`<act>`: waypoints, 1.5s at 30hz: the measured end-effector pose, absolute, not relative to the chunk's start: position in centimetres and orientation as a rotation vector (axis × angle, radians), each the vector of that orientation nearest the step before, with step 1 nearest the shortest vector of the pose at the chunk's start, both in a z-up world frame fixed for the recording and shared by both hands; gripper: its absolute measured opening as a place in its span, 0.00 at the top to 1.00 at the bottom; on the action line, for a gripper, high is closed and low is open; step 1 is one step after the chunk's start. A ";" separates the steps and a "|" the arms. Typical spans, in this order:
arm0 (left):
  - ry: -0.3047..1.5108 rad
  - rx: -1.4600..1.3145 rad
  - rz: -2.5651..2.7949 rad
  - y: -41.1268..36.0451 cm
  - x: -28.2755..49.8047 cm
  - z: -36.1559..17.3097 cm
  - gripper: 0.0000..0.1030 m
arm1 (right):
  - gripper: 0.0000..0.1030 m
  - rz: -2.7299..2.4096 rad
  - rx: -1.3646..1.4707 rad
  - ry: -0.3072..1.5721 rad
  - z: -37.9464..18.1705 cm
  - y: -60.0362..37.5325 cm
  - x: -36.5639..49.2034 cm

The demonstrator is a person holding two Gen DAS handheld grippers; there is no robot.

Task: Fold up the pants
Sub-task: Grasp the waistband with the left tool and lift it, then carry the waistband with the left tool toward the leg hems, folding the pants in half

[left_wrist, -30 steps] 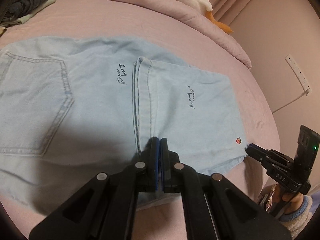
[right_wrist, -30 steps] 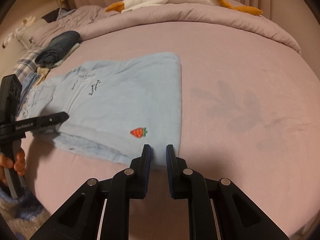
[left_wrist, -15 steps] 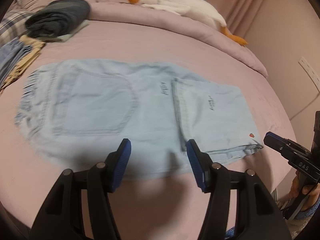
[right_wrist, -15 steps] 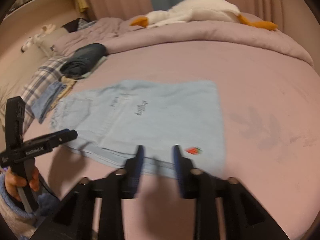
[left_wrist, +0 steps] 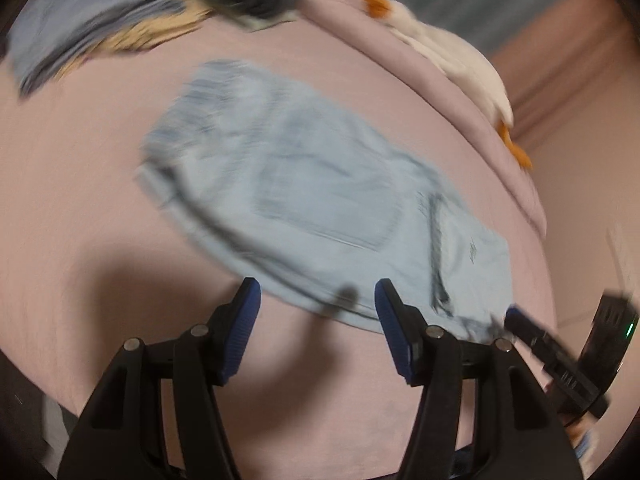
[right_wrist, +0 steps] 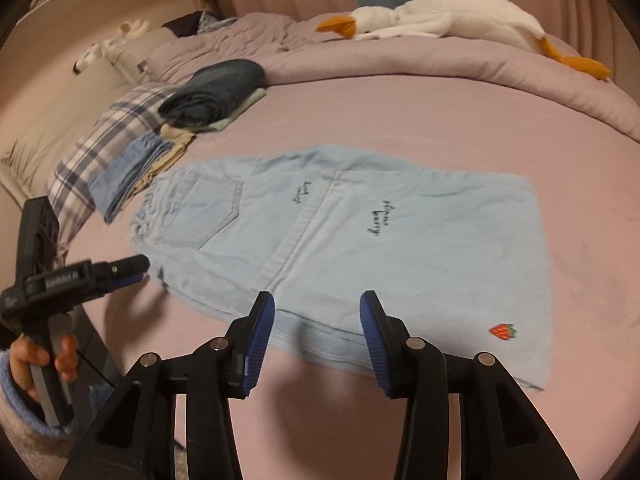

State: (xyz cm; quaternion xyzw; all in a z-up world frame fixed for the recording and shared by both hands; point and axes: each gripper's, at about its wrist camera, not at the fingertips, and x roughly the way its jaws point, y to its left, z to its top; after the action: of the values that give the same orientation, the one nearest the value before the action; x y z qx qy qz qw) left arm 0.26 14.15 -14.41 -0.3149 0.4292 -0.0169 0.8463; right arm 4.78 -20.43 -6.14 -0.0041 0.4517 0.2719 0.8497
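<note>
Light blue denim pants lie flat on the pink bed, legs folded back over the seat, a back pocket at the left and a red strawberry patch near the right corner. My right gripper hovers open just above the pants' near edge, holding nothing. In the blurred left wrist view the pants stretch diagonally, and my left gripper hangs open at their near edge, empty. The left gripper also shows at the left of the right wrist view, held by a hand.
A stack of folded clothes and plaid fabric sit at the back left. A white goose plush lies on the rolled duvet at the far edge. Pink sheet spreads to the right.
My left gripper let go of the pants' fold, opened wide and drew back while swinging, blurring its view. My right gripper opened wider and pulled back from the hem corner.
</note>
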 end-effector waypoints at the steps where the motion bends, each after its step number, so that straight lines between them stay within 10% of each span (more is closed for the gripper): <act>1: 0.899 -0.723 -0.036 15.0 0.1 -14.8 0.43 | 0.57 0.577 -0.007 0.958 -6.2 -20.3 4.8; 28: 0.723 -0.953 0.041 20.0 3.5 -17.1 0.43 | 0.57 0.612 -0.061 1.008 -7.1 -16.6 4.6; 45: 0.758 -0.858 -0.009 20.6 3.6 -17.2 0.76 | 0.57 0.650 -0.128 1.035 -7.9 -11.1 6.7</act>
State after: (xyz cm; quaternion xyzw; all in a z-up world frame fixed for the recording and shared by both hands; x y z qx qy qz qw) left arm 3.64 20.64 -17.22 -0.4061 0.3586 -0.0045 0.8405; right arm 6.71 -11.10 -7.88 -0.0602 0.4856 0.3050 0.8170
